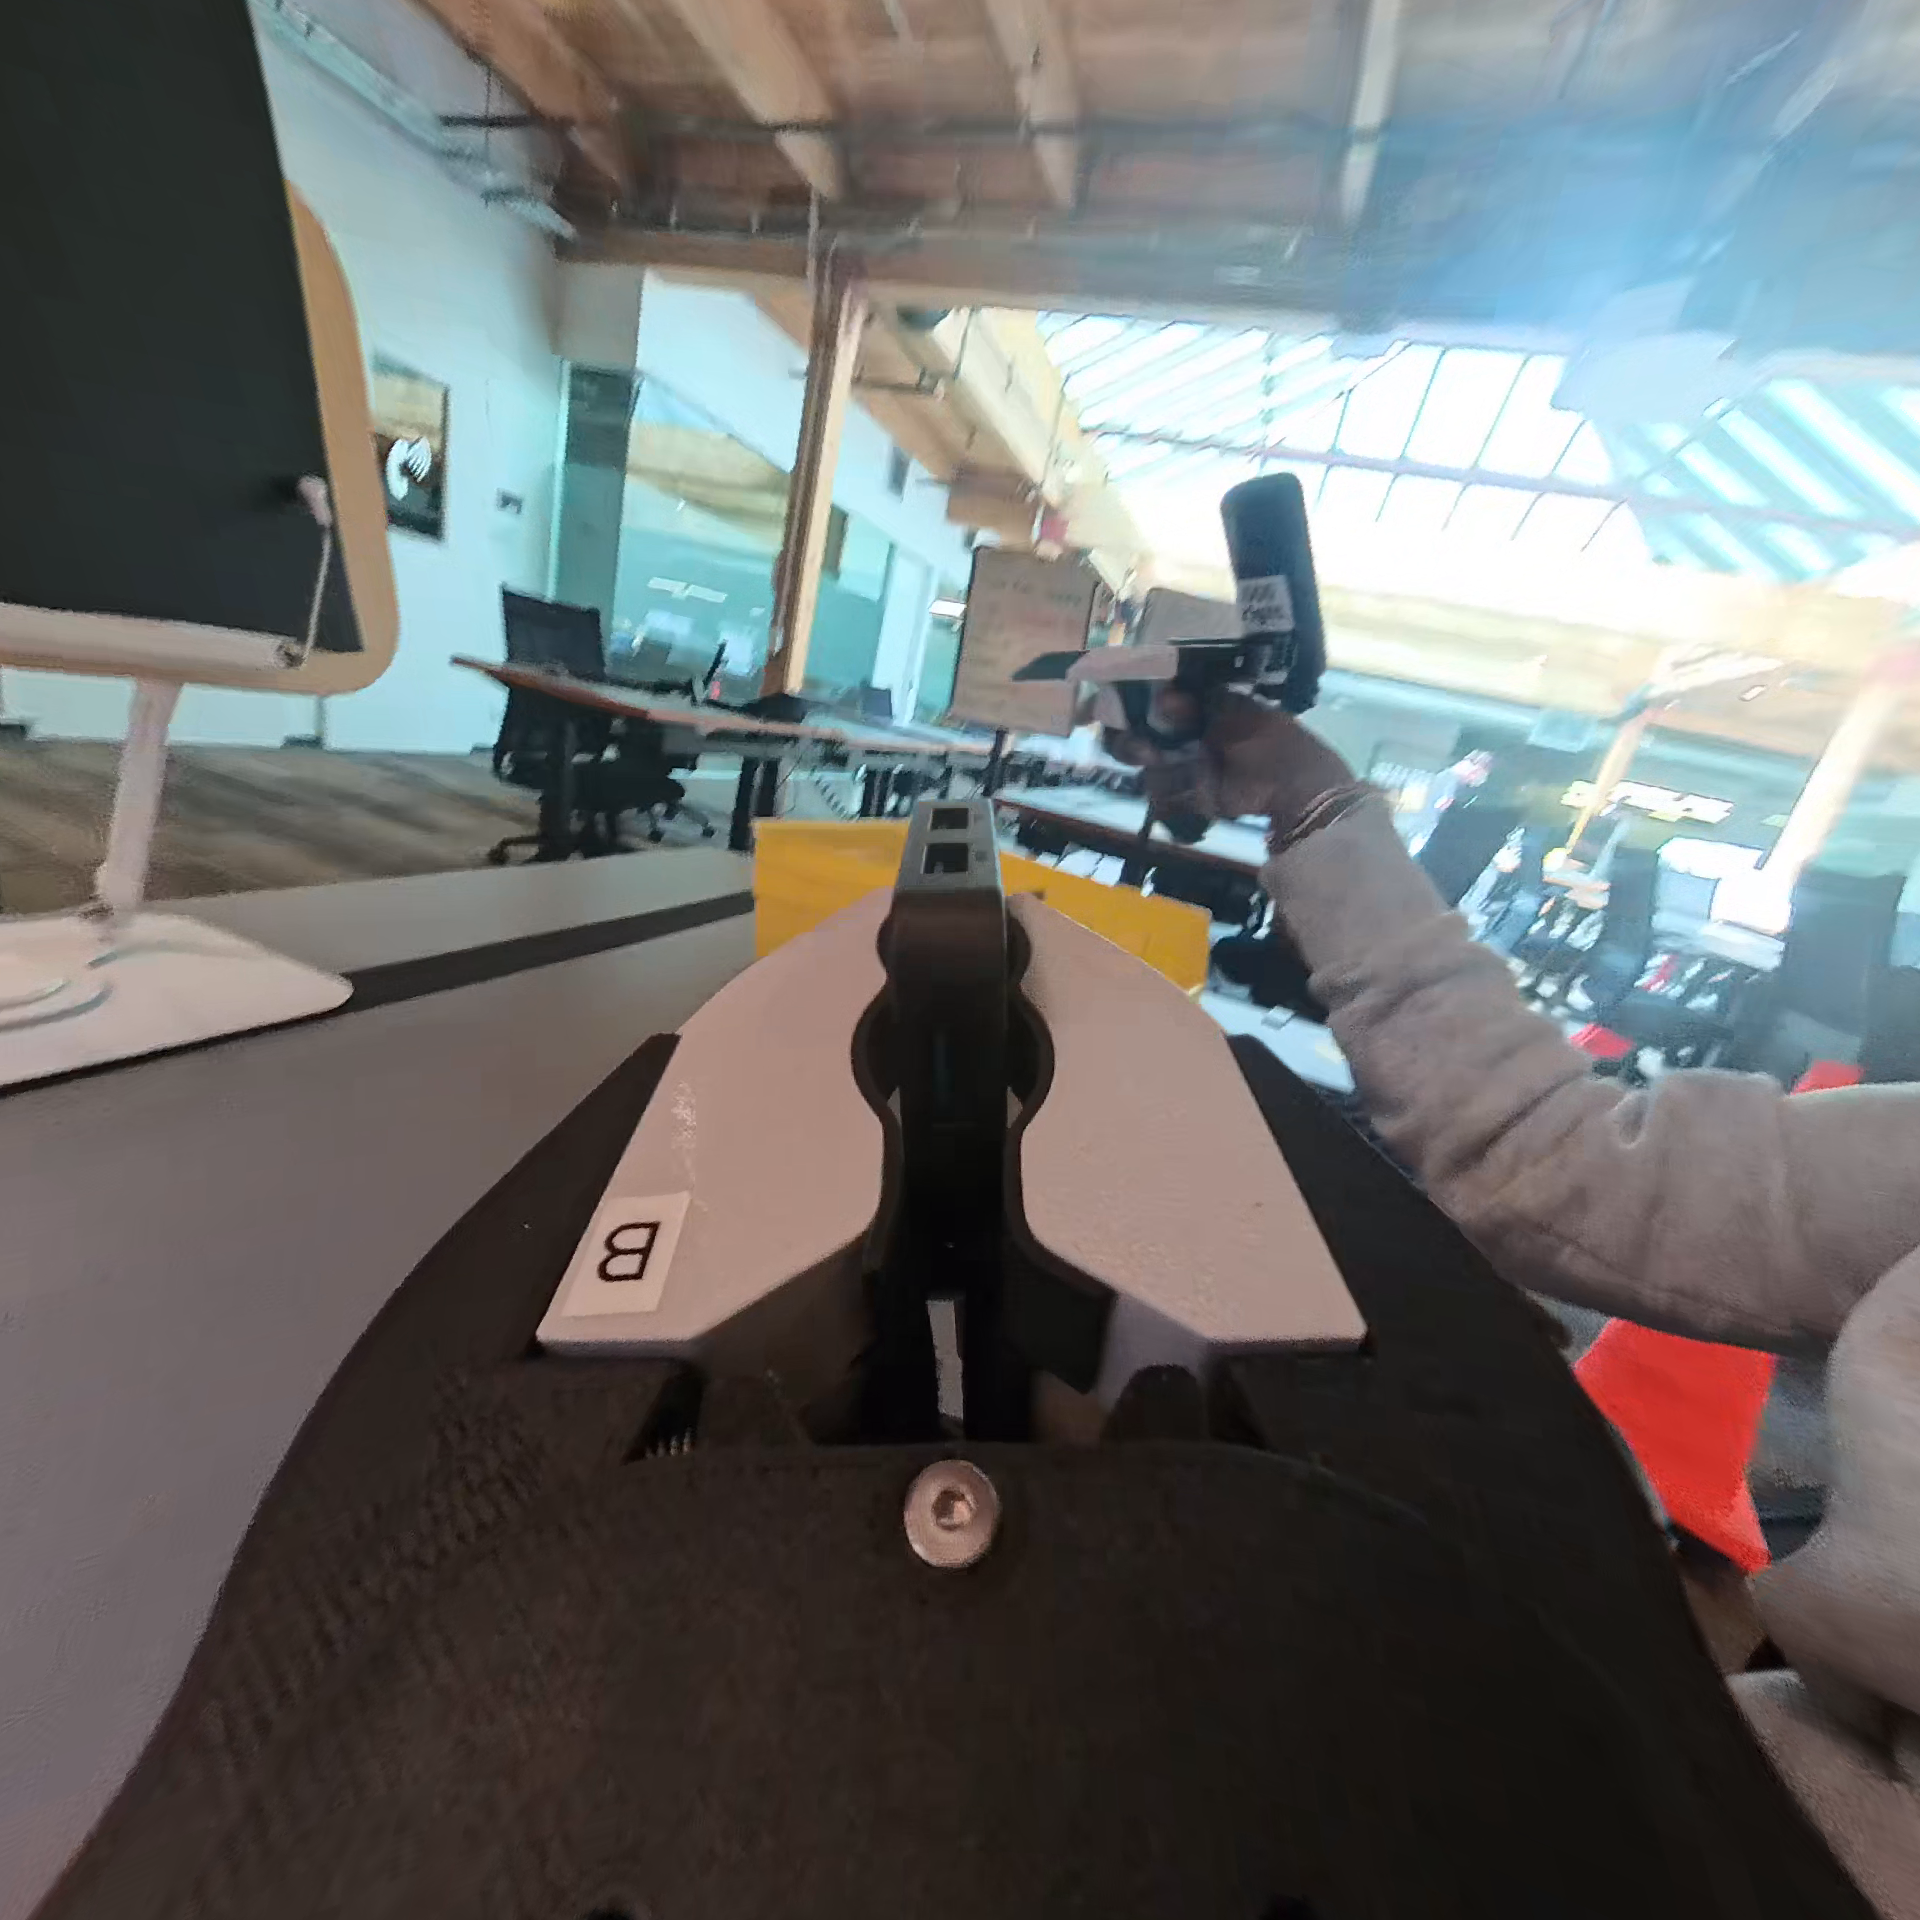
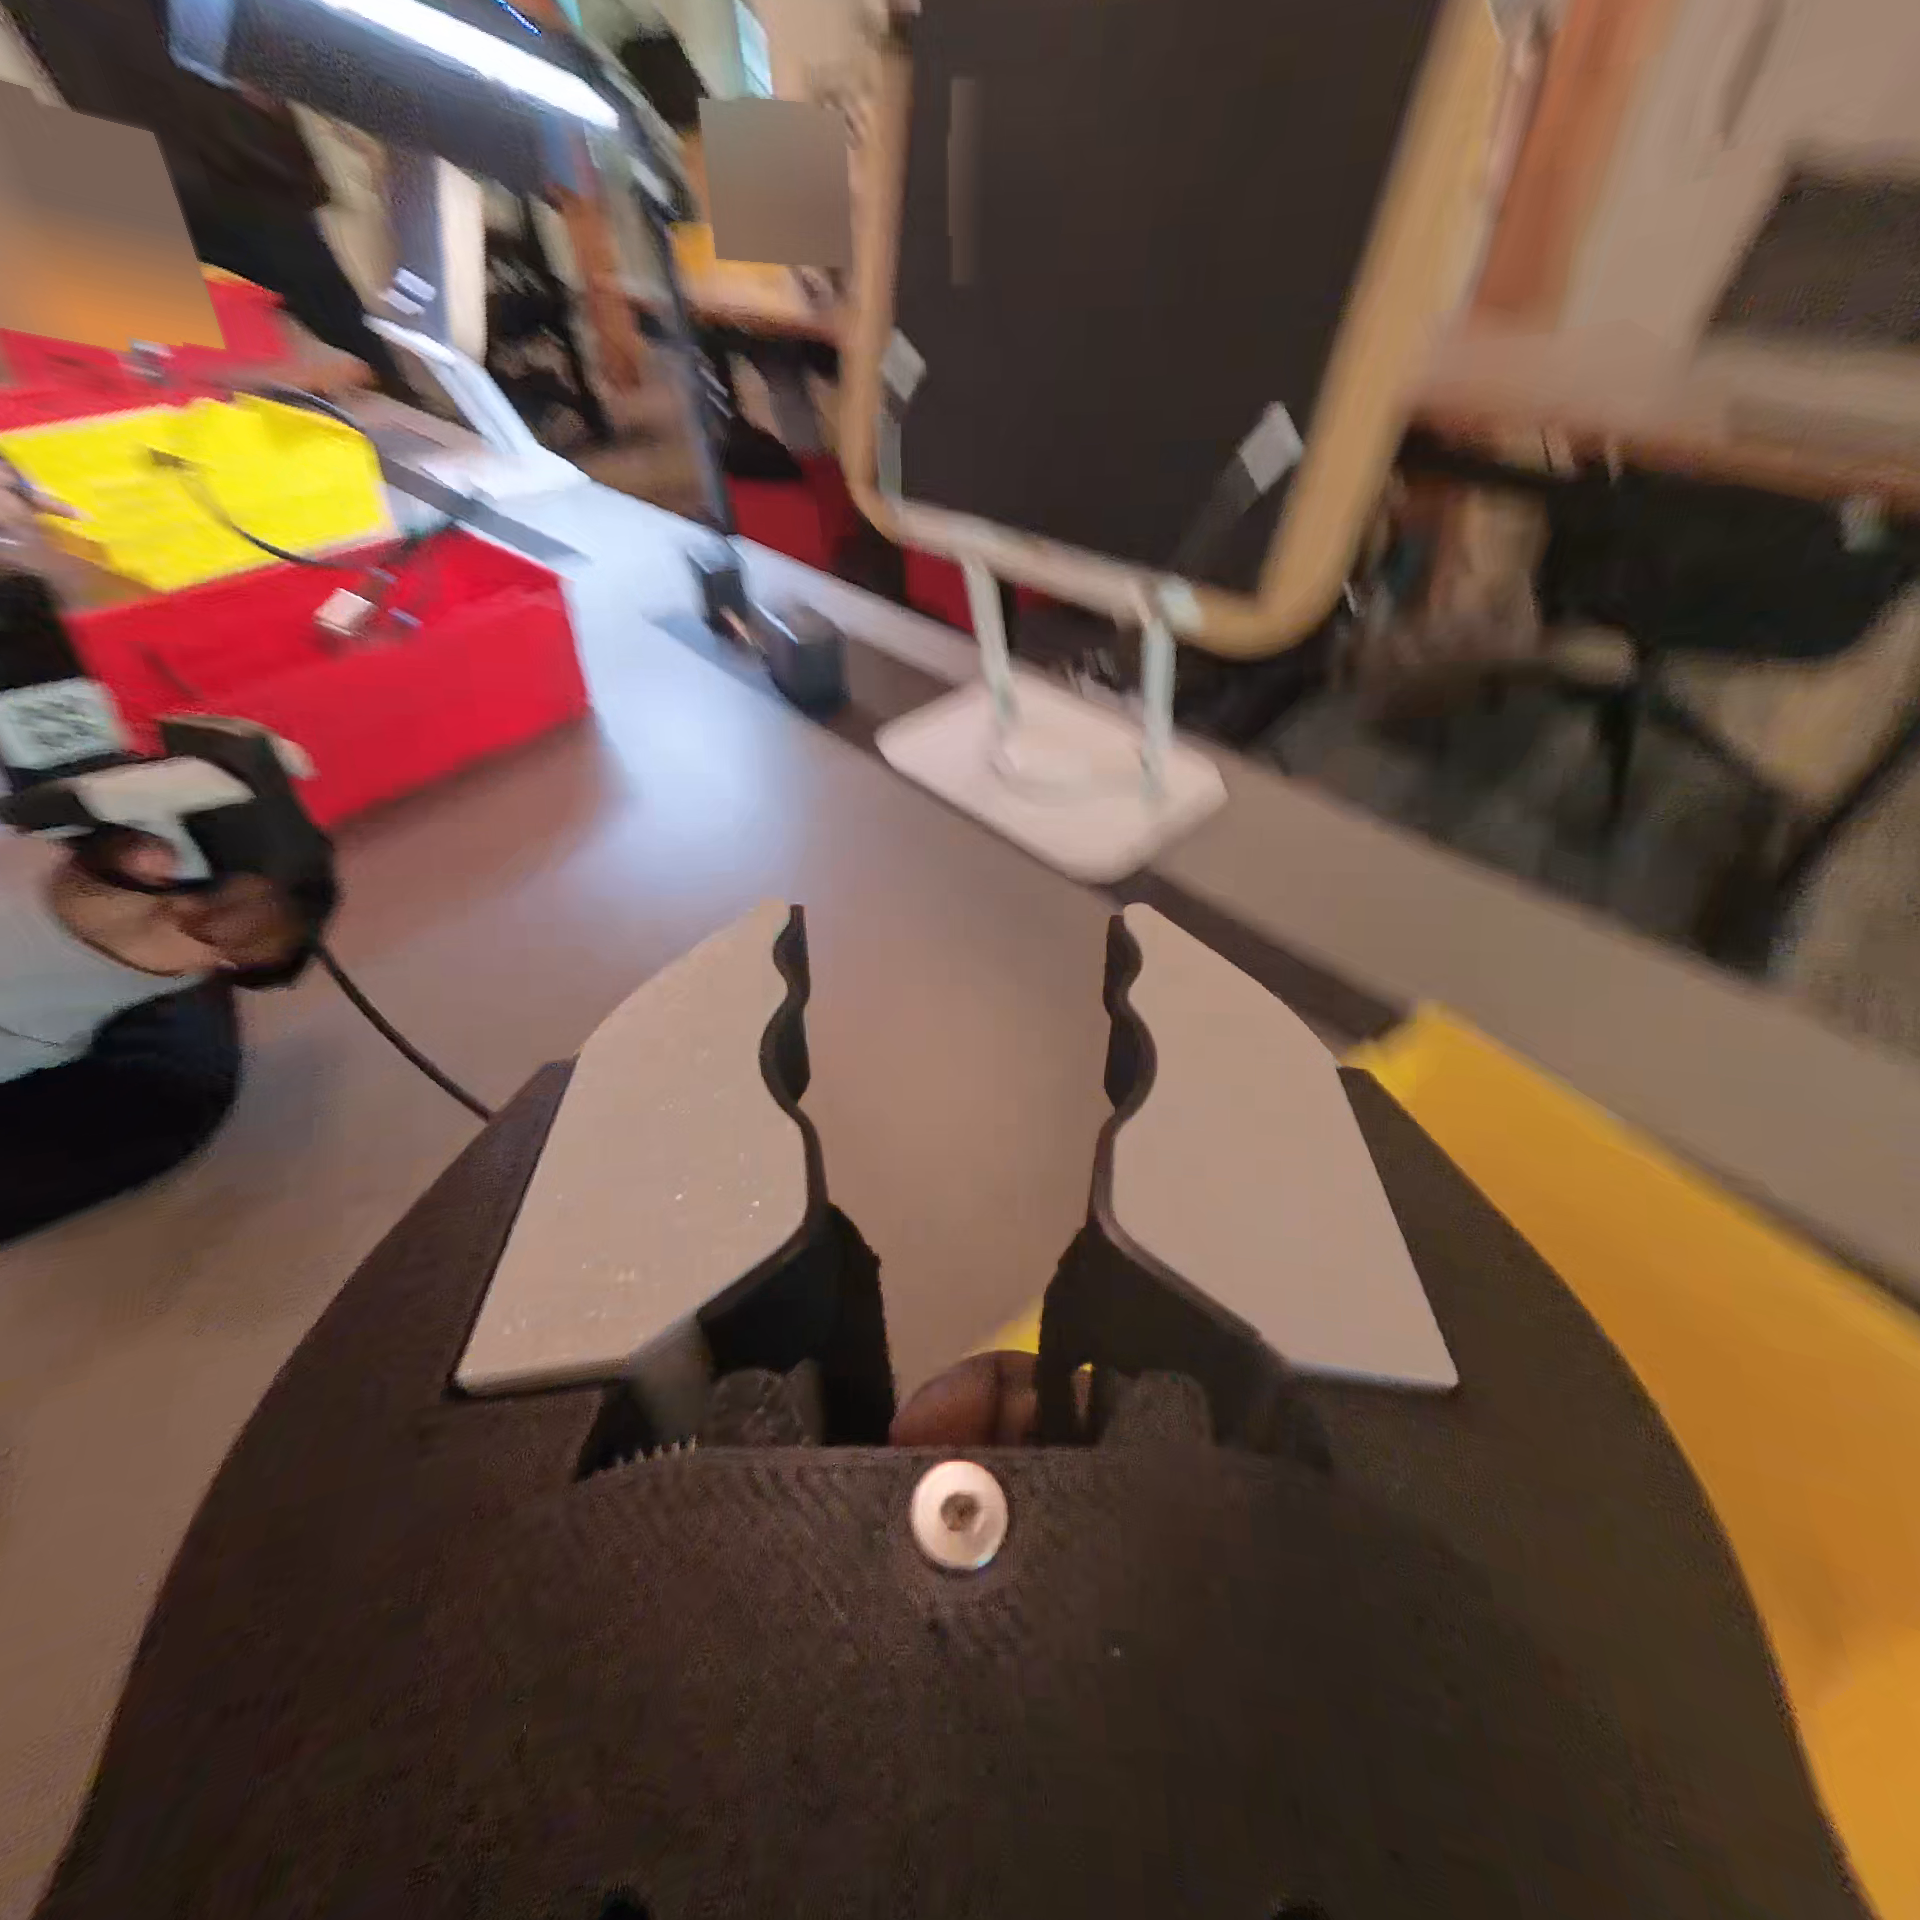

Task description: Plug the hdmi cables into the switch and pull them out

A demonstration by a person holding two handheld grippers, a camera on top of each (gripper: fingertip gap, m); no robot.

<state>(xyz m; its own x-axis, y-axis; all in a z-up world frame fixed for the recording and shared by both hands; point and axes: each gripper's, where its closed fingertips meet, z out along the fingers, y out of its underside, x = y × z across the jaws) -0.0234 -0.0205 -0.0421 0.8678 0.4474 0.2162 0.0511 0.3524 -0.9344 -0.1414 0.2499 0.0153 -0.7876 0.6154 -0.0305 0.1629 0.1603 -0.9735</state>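
While the left gripper jaws are pinching the HDMI switch at twelve o'clock, the right gripper is hovering spread, empty; a cable's push could be twisting the switch loose.

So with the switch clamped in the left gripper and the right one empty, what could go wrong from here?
1. The left gripper pinches the switch edge-on, so a plug's push could twist it.
2. The right gripper is open and empty, with no cable in its reach.
3. Both views are blurred, so aiming at the ports may be off.
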